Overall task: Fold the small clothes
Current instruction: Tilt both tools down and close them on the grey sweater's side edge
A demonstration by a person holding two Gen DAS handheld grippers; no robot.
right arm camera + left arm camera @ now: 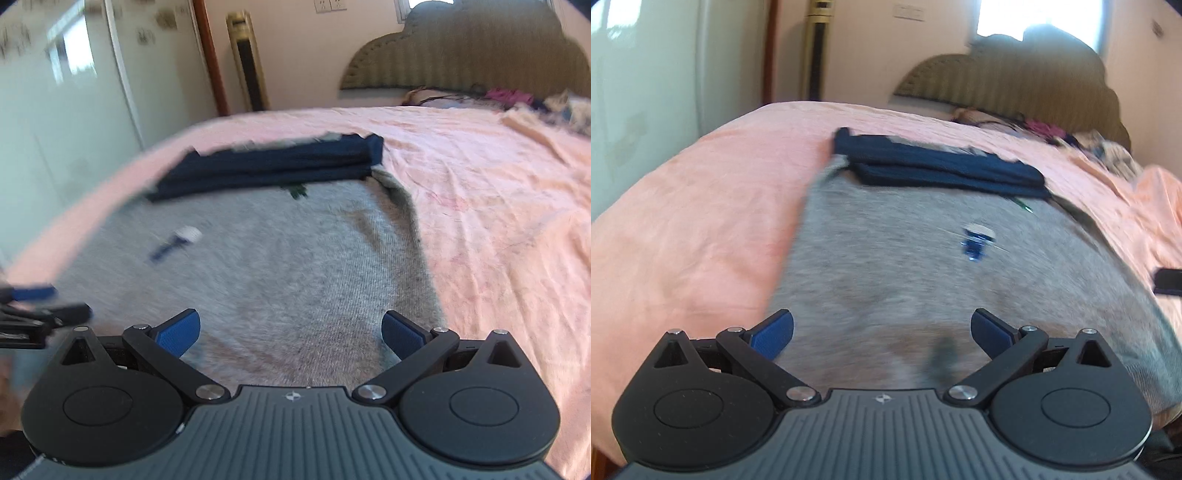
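Hovering over a grey top (pixel 886 258) on the pink bed (pixel 683 221)

A grab taking only the top layer could drag the navy sleeves (pixel 945 171) off the top's far edge; left gripper (pixel 882 332) and right gripper (pixel 291 332) both gape wide, holding nothing, over the top's near hem

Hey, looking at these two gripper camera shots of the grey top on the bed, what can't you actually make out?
- Small blue print on the grey top: motion blur in both views, design unreadable.
- Near hem of the grey top: hidden behind the left hand-held gripper and the right hand-held gripper.
- Navy sleeves: blurred, layering unclear.
- Pile of things by the headboard: too small and blurred to identify.
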